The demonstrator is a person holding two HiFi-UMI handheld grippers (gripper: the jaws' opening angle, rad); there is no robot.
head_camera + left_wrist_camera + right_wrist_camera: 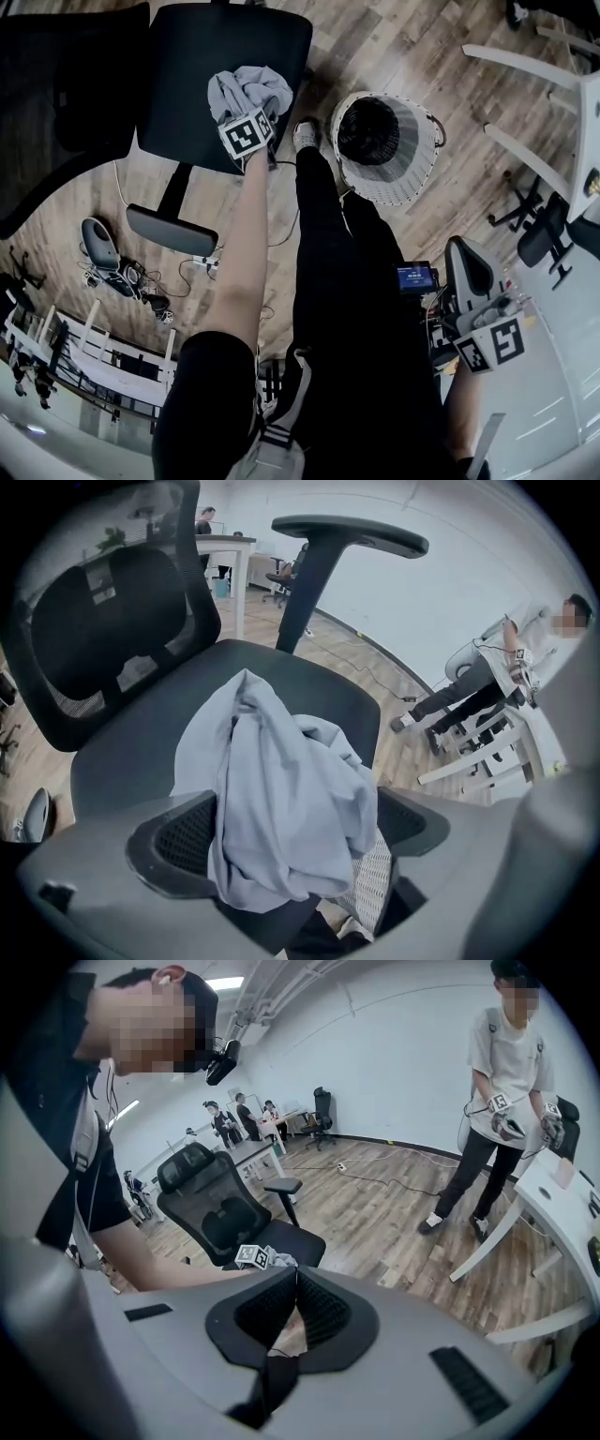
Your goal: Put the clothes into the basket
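While the left gripper [292, 834] gapes wide around the grey shirt [281, 761], a shallow pinch could drop it short of the basket [424, 150].

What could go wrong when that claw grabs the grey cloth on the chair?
1. The left claw is open around the crumpled grey cloth; it might pinch only one fold, so the rest could slip out.
2. The basket stands on the floor beside the chair, not under it, so a dangling end might catch its rim or miss.
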